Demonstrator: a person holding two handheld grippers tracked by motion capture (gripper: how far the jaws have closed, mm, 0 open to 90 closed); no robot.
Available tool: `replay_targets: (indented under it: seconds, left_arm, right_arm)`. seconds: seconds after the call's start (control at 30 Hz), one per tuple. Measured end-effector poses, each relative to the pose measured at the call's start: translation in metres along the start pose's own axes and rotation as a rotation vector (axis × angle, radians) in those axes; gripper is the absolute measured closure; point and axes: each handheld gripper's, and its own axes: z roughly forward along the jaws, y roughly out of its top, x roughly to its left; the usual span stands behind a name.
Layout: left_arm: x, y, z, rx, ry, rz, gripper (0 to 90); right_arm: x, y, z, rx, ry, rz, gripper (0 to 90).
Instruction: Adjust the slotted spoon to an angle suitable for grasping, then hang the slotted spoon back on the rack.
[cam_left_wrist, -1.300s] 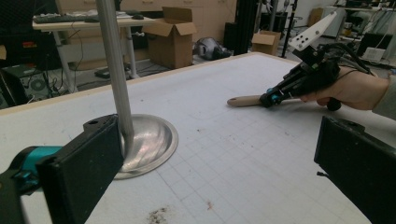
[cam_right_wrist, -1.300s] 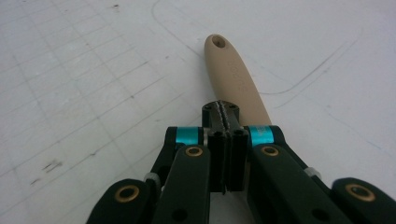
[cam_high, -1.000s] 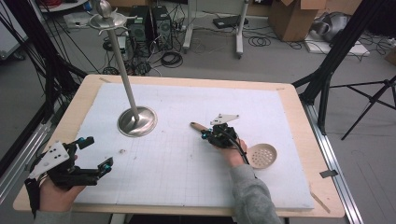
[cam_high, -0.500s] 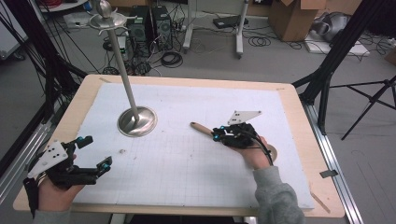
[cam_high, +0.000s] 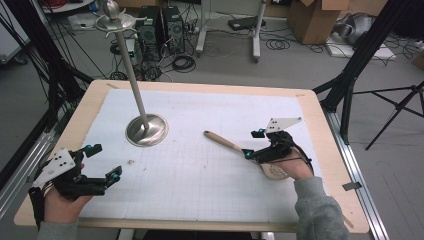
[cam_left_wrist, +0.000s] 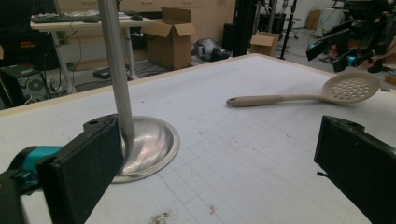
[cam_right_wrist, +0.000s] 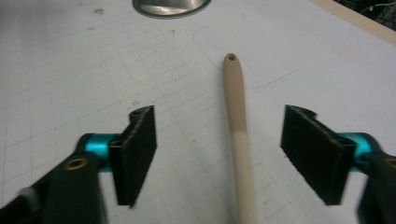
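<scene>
The slotted spoon (cam_high: 240, 150) is lying flat on the white gridded mat of the tabletop (cam_high: 320, 150), toward the right edge, its handle pointing inward at the middle and its perforated bowl resting nearest the right side. The right tool (cam_high: 252, 144) is hovering over the spoon where handle meets bowl, released: its jaws have just been opening and are now standing wide, with the handle passing between them in the right gripper view (cam_right_wrist: 239, 121) and neither pad touching it. The right hand (cam_high: 292, 167) is sitting over the bowl end, hiding part of it from above.

In the left gripper view the whole spoon (cam_left_wrist: 303, 95) is showing, bowl holes upward, lying on the mat.

The left tool (cam_high: 102, 162) is waiting near the front-left corner, also released, its jaws spread wide with nothing between them, held in the left hand (cam_high: 60, 202). It is pointing across the mat toward a metal stand (cam_high: 146, 129), whose round base is sitting left of the middle with a thin pole rising from it. The stand and the spoon are well apart.
</scene>
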Motion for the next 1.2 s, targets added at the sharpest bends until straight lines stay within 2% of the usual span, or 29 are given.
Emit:
replay_targets:
  seconds: [0.03,0.17,0.27,0.37,0.5,0.7,1.2]
  left_arm:
    - [0.001,0.0,0.0,-0.002,0.001,-0.004,1.8]
    - [0.002,0.0,-0.001,-0.005,0.003,-0.008,1.8]
    - [0.002,0.0,-0.002,-0.005,0.003,-0.006,1.8]
    - [0.002,0.0,-0.002,-0.005,0.003,-0.007,1.8]
    - [0.001,0.0,0.0,-0.003,-0.001,-0.009,1.8]
    - [0.0,-0.001,0.0,0.001,-0.003,-0.005,1.7]
    - [0.0,-0.002,0.002,0.007,-0.003,-0.004,1.8]
  right_arm:
    - [-0.002,0.0,-0.002,-0.004,0.006,-0.004,15.5]
    - [-0.009,-0.001,-0.009,-0.04,-0.006,-0.005,14.8]
    - [-0.011,-0.002,-0.01,-0.039,-0.007,0.003,14.8]
    - [-0.014,-0.005,-0.009,-0.012,-0.01,0.006,14.8]
    - [-0.014,-0.005,-0.006,0.0,0.006,-0.016,14.8]
    - [-0.018,-0.008,0.002,0.041,0.024,-0.013,14.8]
    - [-0.025,-0.014,0.016,0.089,0.052,-0.007,15.1]
